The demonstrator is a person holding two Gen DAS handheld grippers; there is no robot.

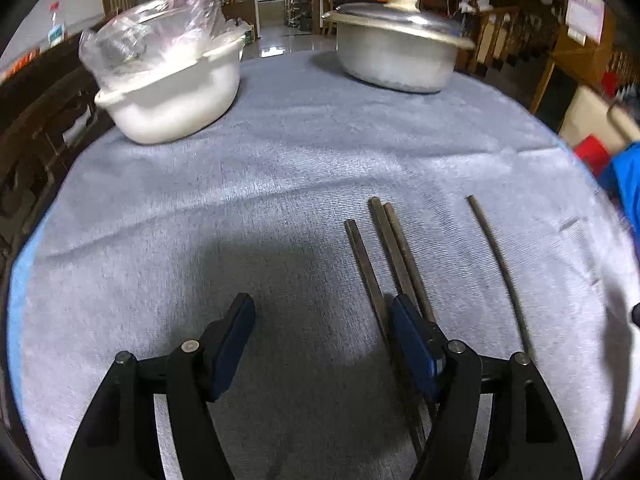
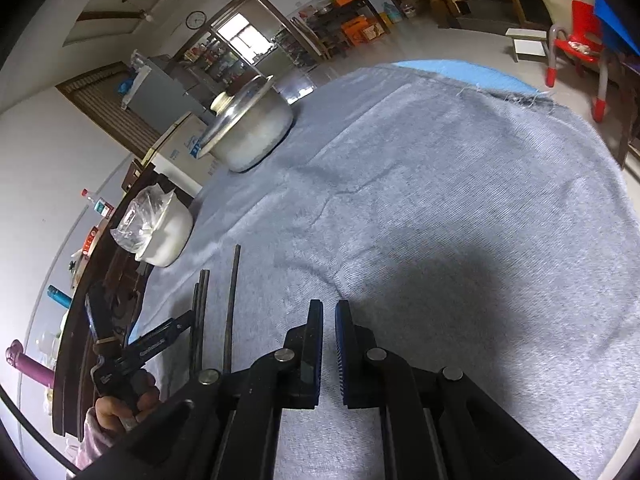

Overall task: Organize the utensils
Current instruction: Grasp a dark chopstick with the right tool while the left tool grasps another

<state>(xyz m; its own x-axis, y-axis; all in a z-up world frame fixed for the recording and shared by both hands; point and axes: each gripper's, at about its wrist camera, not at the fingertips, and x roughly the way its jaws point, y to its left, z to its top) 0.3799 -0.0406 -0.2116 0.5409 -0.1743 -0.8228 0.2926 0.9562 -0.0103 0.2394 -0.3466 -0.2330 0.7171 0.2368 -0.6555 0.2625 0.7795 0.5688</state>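
Chopsticks lie on a grey cloth (image 1: pixel 280 168) that covers the round table: a group of three chopsticks (image 1: pixel 394 256) close together, two of them touching side by side, and a single chopstick (image 1: pixel 498 268) apart to their right, all pointing roughly away from the camera. The left gripper (image 1: pixel 322 312) hangs low over the cloth with its jaws wide apart and nothing between them; its right finger (image 1: pixel 416 340) sits over the near part of the group of three, and whether it touches them cannot be told. The right gripper (image 2: pixel 329 320) is nearly closed, its blue pads only a thin gap apart, and holds nothing; it hovers above bare cloth to the right of the chopsticks. In the right wrist view a hand (image 2: pixel 120 404) holds the left gripper beside the chopsticks. At the far side of the table stand a white bowl (image 1: pixel 176 100) with a clear plastic bag (image 1: pixel 148 36) in it and a metal pot (image 1: pixel 396 56) with its lid (image 1: pixel 396 16) on.
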